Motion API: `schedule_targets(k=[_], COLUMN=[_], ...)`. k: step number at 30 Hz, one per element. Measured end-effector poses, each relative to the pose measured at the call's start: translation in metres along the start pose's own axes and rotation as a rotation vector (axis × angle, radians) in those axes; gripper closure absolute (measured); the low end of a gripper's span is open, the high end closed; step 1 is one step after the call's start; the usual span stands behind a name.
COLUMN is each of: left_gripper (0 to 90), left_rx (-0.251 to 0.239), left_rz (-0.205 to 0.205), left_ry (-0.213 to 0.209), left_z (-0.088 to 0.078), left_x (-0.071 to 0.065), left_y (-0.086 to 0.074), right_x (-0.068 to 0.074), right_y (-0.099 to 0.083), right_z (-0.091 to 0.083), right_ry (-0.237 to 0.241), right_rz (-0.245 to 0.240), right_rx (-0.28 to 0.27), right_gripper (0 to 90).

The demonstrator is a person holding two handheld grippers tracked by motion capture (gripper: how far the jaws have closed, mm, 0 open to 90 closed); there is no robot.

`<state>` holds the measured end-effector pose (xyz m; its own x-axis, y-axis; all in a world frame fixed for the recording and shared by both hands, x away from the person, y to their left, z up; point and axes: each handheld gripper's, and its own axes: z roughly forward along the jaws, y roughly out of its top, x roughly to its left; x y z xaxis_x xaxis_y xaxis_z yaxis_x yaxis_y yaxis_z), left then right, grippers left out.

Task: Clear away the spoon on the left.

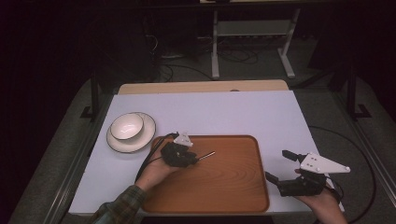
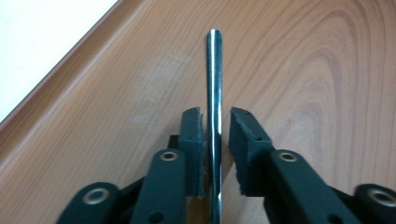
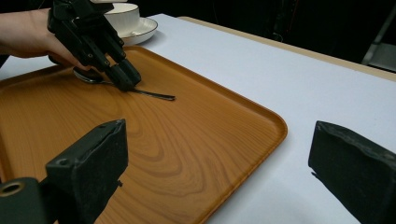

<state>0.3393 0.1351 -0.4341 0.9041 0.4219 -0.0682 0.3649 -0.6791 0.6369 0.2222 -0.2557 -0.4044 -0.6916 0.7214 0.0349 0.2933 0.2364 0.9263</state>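
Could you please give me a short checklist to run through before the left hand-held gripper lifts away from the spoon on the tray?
1. Left hand-held gripper jaws clear of the spoon handle: ok, a gap shows on each side, though the handle lies between them.
2. Spoon lying on the wooden tray: ok, its bowl and handle lie on the wood.
3. Spoon well inside the tray rim: ok.
4. Right hand-held gripper out of the way: ok, open at the tray's right edge.
5. Bowl on its plate clear of the left arm's way: ok, left of the tray.
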Motion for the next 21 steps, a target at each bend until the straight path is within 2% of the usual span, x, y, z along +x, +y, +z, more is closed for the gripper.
schedule_targets(k=[4, 11, 12, 18, 21], left_gripper=[60.2, 31.4, 31.4, 18.0, 16.0], left_rx=[-0.016, -0.086, -0.092, -0.15, -0.183], left_rz=[-0.01, -0.054, -0.057, -0.074, -0.076], left_ry=[0.005, 0.007, 0.012, 0.029, 0.04], left_z=[-0.002, -0.013, -0.015, -0.035, -0.045], left_x=[0.001, 0.004, 0.004, 0.005, 0.004], left_y=[0.0, -0.002, -0.003, -0.01, -0.014], right_x=[0.0, -0.001, -0.001, -0.001, -0.001], right_y=[0.0, 0.0, 0.0, 0.0, 0.0], right_z=[0.0, -0.001, -0.002, -0.002, -0.002], right_ry=[-0.001, -0.004, -0.004, -0.006, -0.006], right_rz=[0.001, 0.001, 0.001, -0.001, 0.0], right_rx=[-0.002, -0.002, -0.002, -0.007, -0.006], right_gripper=[4.2, 4.2, 4.2, 4.2, 4.2])
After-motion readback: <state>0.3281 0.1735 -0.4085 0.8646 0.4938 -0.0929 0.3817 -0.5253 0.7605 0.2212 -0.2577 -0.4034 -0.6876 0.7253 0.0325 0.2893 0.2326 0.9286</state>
